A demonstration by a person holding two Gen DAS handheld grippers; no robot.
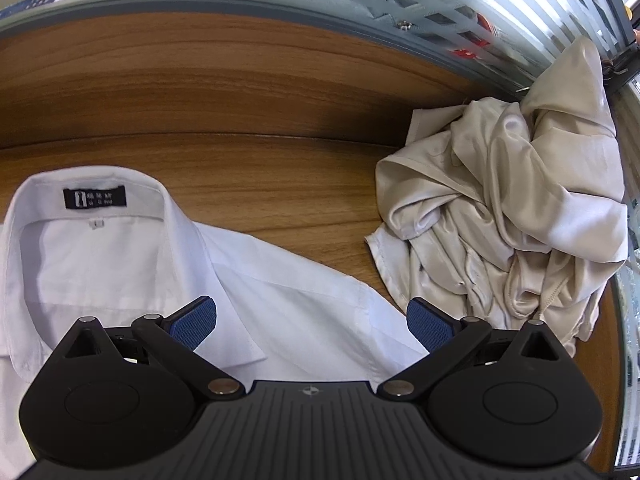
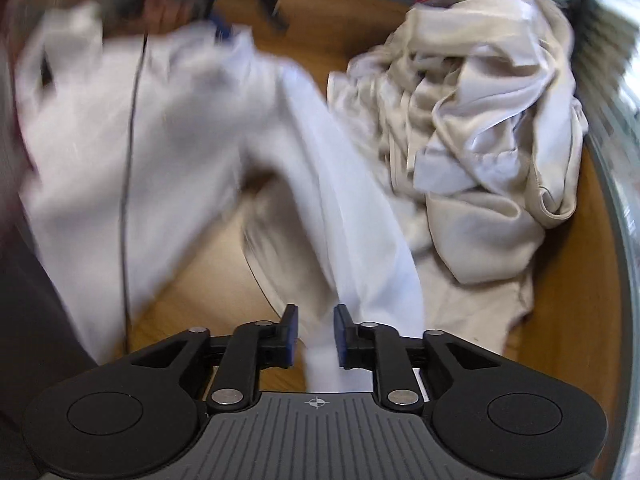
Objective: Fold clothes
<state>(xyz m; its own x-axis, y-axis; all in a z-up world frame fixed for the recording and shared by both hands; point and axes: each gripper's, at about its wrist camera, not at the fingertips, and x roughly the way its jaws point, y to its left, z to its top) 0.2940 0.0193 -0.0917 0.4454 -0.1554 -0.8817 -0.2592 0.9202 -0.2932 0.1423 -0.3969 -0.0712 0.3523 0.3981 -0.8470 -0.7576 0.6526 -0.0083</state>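
Two garments show in the left wrist view: a white shirt [image 1: 132, 264] lying collar-up on the wooden counter [image 1: 240, 92], w/ a black label [image 1: 95, 197] inside the collar, and a crumpled cream garment [image 1: 512, 216] heaped to the right, near a frosted glass partition [image 1: 400, 4] at the counter's far edge. Left tongs [image 1: 312, 324] are spread wide, blue pads [image 1: 192, 326] apart, nothing between them; they hover over the shirt's shoulder area, the right pad close to the edge of the cream heap. Shirt and cream heap sit just beside each other, a strip of bare wood between them higher up. Right wrist view is motion-blurred, esp. the upper left. Right tongs [image 2: 316, 336] stand narrow, w/ a strip of the white shirt [image 2: 192, 128] running down between the pads; a small gap shows on either side of the cloth, so cannot tell if it's actually clamped. From there the shirt rises up and left, part lifted off the counter [image 2: 560, 320], bare wood visible under it. At top left a hand [image 2: 160, 4] w/ the other tongs is a blur over the shirt's far part; a thin dark cable [image 2: 130, 160] trails down across the fabric. Cream garment [image 2: 480, 120] lies bunched at right, touching the shirt's edge, close to the partition rim.
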